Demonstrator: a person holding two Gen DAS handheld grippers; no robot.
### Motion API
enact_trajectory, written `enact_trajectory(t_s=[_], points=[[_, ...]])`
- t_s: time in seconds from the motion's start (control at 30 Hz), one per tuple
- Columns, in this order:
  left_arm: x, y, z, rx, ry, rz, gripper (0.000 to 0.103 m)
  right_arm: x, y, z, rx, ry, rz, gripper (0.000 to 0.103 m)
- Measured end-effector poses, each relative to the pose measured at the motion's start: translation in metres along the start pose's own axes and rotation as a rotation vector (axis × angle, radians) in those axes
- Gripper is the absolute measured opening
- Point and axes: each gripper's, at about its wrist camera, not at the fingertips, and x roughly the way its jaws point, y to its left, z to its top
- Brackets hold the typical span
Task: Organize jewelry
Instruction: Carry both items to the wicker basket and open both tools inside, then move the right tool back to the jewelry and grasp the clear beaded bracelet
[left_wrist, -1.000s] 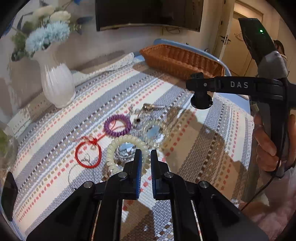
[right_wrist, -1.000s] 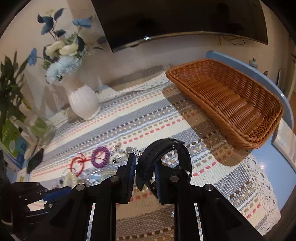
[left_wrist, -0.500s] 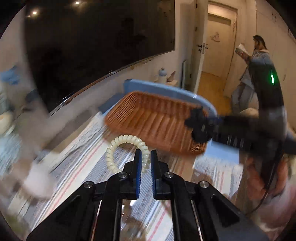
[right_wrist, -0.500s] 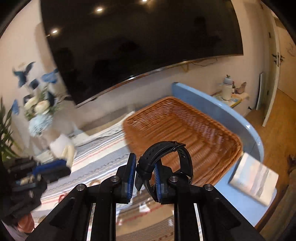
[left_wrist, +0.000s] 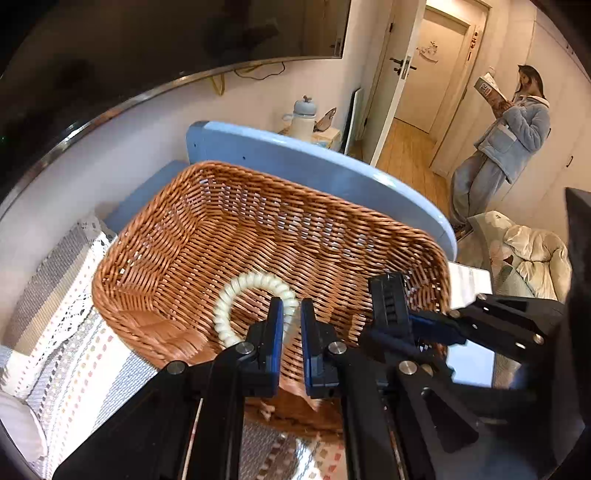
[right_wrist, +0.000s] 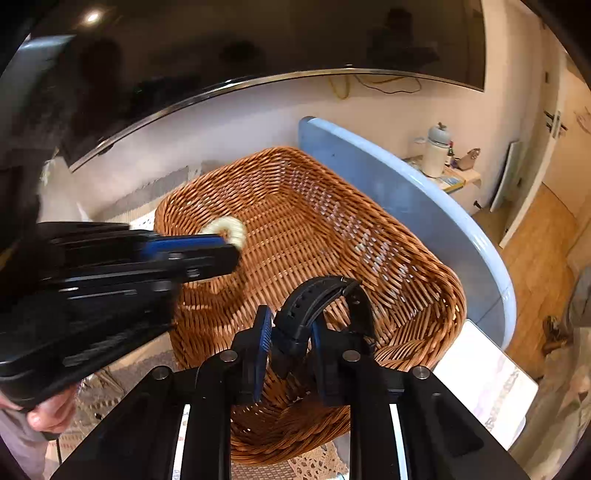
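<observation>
Bracelet (left_wrist: 255, 295) clamped in left gripper (left_wrist: 291, 325), watch (right_wrist: 321, 310) clamped in right gripper (right_wrist: 291, 339) — both over basket (left_wrist: 147, 258), centre frame. Lower first, then release — avoid the rim.

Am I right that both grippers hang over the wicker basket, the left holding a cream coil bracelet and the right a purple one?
Not quite: the right gripper holds a black watch, as the right wrist view shows. The rest stands.
</observation>
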Motion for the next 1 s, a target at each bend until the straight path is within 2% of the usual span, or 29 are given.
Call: enact_trajectory(t_s=[0.07, 0.1, 0.13, 0.17, 0.23, 0.33, 0.4, 0.53, 0.7, 0.8, 0.9, 1.0], points=[[0.0, 0.001, -0.001, -0.012, -0.007, -0.016, 0.009, 0.001, -0.003, -0.001, 0.002, 0.018, 0.023, 0.025], [-0.002, 0.004, -0.002, -0.032, -0.013, -0.049, 0.011, 0.001, -0.006, -0.002, 0.008, 0.025, 0.034, 0.026], [-0.007, 0.009, -0.003, -0.062, -0.021, -0.093, 0.019, -0.001, -0.008, -0.003, 0.013, 0.024, 0.047, 0.026], [-0.012, 0.014, -0.003, -0.091, -0.028, -0.121, 0.031, -0.005, -0.01, -0.004, 0.017, 0.018, 0.055, 0.026], [-0.026, 0.024, -0.005, -0.141, -0.055, -0.133, 0.042, -0.017, -0.014, -0.006, 0.026, -0.008, 0.053, 0.027], [-0.055, 0.034, -0.015, -0.194, -0.091, -0.163, 0.043, -0.043, -0.011, -0.007, 0.036, -0.058, 0.066, 0.029], [-0.078, 0.038, -0.024, -0.213, -0.109, -0.155, 0.044, -0.06, -0.008, -0.008, 0.04, -0.089, 0.076, 0.032], [-0.133, 0.044, -0.054, -0.231, -0.166, -0.102, 0.045, -0.093, 0.005, -0.013, 0.034, -0.145, 0.117, 0.047], [-0.211, 0.054, -0.111, -0.278, -0.249, -0.052, 0.052, -0.117, 0.026, -0.026, 0.015, -0.173, 0.174, 0.048], [-0.254, 0.063, -0.156, -0.305, -0.295, 0.013, 0.052, -0.125, 0.043, -0.037, 0.0, -0.179, 0.215, 0.049], [-0.284, 0.07, -0.196, -0.334, -0.326, 0.078, 0.052, -0.126, 0.064, -0.053, -0.016, -0.17, 0.259, 0.05], [-0.296, 0.078, -0.236, -0.371, -0.322, 0.163, 0.052, -0.112, 0.087, -0.072, -0.039, -0.156, 0.292, 0.051]])
